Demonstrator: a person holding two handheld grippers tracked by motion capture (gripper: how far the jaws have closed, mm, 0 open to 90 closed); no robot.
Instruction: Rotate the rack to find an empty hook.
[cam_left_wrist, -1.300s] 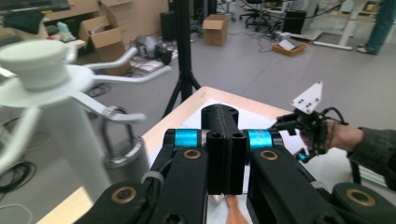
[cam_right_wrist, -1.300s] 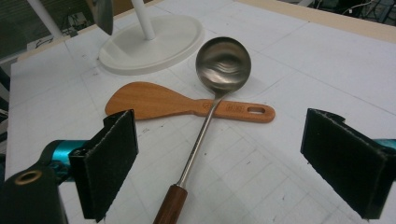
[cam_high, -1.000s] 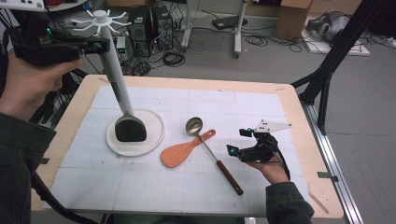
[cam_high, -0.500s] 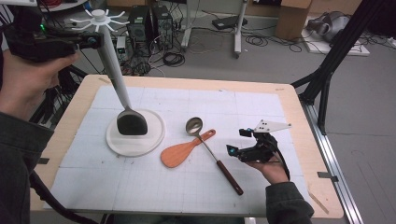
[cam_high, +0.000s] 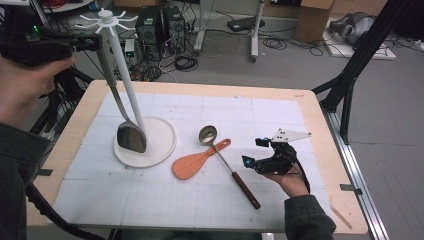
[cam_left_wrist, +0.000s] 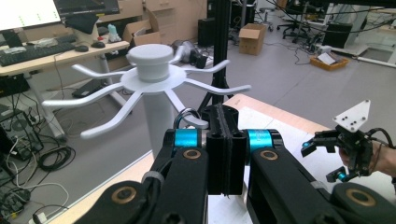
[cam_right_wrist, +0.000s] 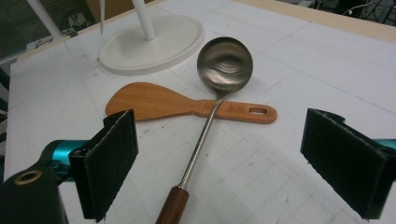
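Note:
A white utensil rack (cam_high: 111, 20) with radiating hooks rises on a pole from a round base (cam_high: 162, 140) at the mat's left. My left gripper (cam_high: 86, 43) is raised beside the rack's top, shut on the handle of a metal spatula (cam_high: 131, 137); its blade hangs just over the base. In the left gripper view the jaws (cam_left_wrist: 225, 140) are pressed together, and the handle's metal loop (cam_left_wrist: 186, 115) sits close to a hook of the rack (cam_left_wrist: 152, 74). My right gripper (cam_high: 256, 152) rests open near a ladle (cam_high: 226, 159) and a wooden paddle (cam_high: 194, 163). The ladle (cam_right_wrist: 224, 65) lies between its pads (cam_right_wrist: 114, 158).
A white gridded mat (cam_high: 280, 115) covers the wooden table (cam_high: 320, 130). Behind the table the floor holds computer cases (cam_high: 155, 25) and cables. A black stand leg (cam_high: 350, 75) rises past the table's right edge.
The spatula has shifted a little to the left, so its handle now hangs apart from the rack's pole. The right gripper has not moved.

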